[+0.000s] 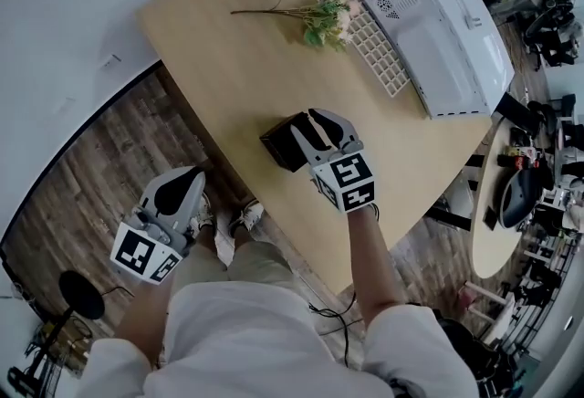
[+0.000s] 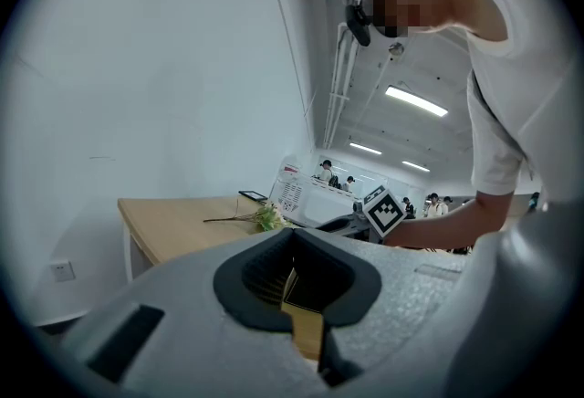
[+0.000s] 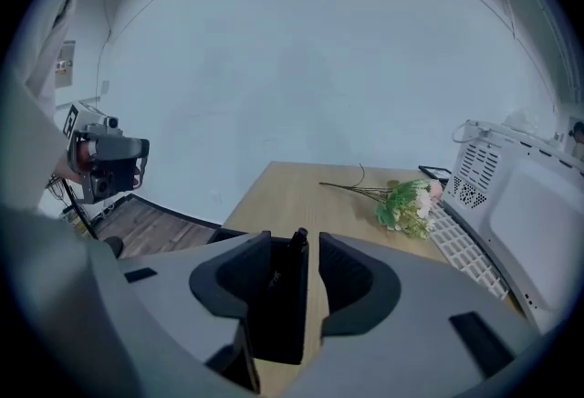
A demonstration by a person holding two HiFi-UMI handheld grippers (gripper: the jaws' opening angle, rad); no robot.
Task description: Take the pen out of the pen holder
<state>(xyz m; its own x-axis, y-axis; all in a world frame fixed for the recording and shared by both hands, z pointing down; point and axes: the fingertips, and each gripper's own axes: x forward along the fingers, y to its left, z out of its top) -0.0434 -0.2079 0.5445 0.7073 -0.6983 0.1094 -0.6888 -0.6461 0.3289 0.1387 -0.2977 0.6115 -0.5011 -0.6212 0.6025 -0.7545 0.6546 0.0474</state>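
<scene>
Pen [image 3: 286, 262] in pen holder [image 3: 276, 325], between closing jaws of right hand-held gripper [image 3: 295, 246]

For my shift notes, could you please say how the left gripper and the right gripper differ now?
The left gripper hangs off the table, over the floor; the right gripper is over the table at the black pen holder. The left gripper's jaws are together and empty; the right gripper's are apart and closing, with the pen between them, not yet pinched. Both are grey and hand-held.
</scene>
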